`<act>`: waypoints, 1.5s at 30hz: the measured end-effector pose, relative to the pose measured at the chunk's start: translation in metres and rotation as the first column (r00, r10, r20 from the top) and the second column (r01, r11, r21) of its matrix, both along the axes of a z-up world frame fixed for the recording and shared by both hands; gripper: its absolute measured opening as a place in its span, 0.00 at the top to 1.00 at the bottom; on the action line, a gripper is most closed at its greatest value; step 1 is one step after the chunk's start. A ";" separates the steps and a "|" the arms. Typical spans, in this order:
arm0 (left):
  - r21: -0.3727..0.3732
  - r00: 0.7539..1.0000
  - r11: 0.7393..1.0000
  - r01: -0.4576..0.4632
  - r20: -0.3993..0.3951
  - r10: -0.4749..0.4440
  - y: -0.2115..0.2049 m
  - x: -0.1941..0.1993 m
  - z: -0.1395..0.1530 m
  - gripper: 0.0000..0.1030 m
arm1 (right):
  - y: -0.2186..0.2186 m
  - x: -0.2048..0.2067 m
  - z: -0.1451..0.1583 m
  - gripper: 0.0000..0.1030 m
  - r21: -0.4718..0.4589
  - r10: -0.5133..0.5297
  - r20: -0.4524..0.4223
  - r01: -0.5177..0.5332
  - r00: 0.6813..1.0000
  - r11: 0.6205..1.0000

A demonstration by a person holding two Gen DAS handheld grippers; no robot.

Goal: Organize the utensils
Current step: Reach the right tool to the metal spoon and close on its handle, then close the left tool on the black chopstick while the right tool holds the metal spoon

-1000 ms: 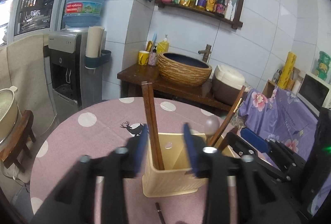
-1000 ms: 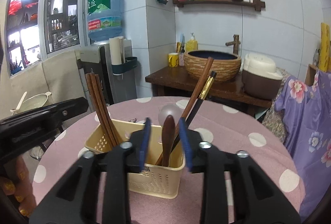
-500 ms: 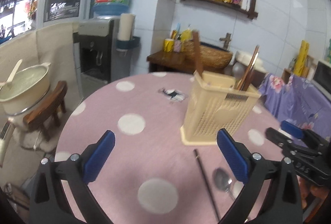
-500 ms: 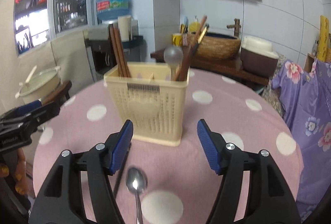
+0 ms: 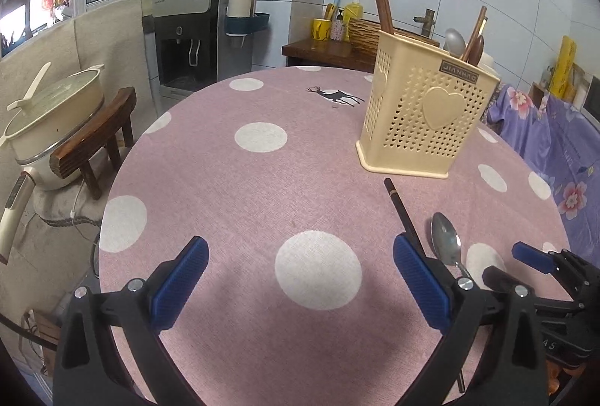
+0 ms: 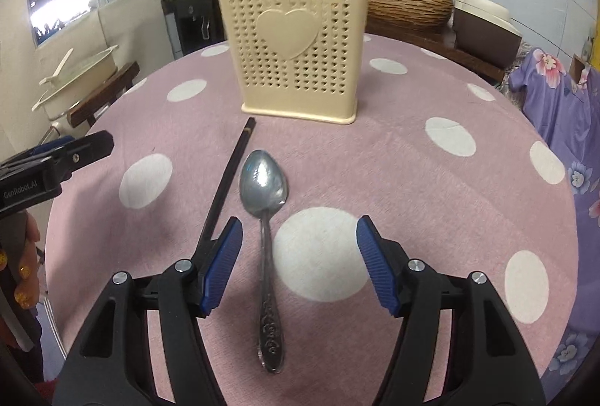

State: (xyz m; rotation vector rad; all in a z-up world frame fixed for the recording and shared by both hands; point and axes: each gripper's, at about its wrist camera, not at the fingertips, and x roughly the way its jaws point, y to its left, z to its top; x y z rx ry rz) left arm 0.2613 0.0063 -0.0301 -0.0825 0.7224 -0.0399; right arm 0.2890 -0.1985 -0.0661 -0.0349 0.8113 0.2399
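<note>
A cream perforated utensil holder (image 5: 423, 117) (image 6: 296, 50) stands upright on the table with brown chopsticks, a wooden spoon and a metal spoon sticking out. In front of it lie a metal spoon (image 6: 264, 188) (image 5: 444, 244) and a single dark chopstick (image 6: 228, 177) (image 5: 403, 214). My right gripper (image 6: 299, 229) is open low over the spoon. The spoon's handle runs between its fingers, nearer the left one, and no pad touches it. My left gripper (image 5: 298, 256) is open wide over bare cloth, left of the chopstick, with nothing between its fingers.
The round table (image 5: 225, 181) wears a pink cloth with white dots. Off its left edge a cream pot (image 5: 56, 113) sits on a wooden stool. A water dispenser (image 5: 187, 38) and a sideboard stand behind. Purple flowered fabric (image 6: 562, 98) lies to the right.
Both grippers let go of the utensils they were around in the holder, opened, drew back and sank towards the table. The loose spoon and chopstick came into view.
</note>
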 end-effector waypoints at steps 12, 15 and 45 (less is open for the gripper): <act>-0.025 0.999 0.999 -0.041 -0.022 0.040 0.016 -0.005 -0.005 0.05 | 0.027 0.030 -0.016 0.47 -0.044 0.036 -0.106 -0.041 0.994 0.998; -0.024 0.999 0.999 -0.047 -0.022 0.046 0.017 -0.005 -0.006 0.05 | 0.032 0.038 -0.018 0.48 -0.053 0.030 -0.108 -0.036 0.994 0.998; -0.021 0.987 0.993 0.119 -0.107 -0.120 -0.045 0.025 -0.015 0.09 | -0.033 0.023 0.058 0.63 0.159 -0.094 0.069 0.082 0.993 0.984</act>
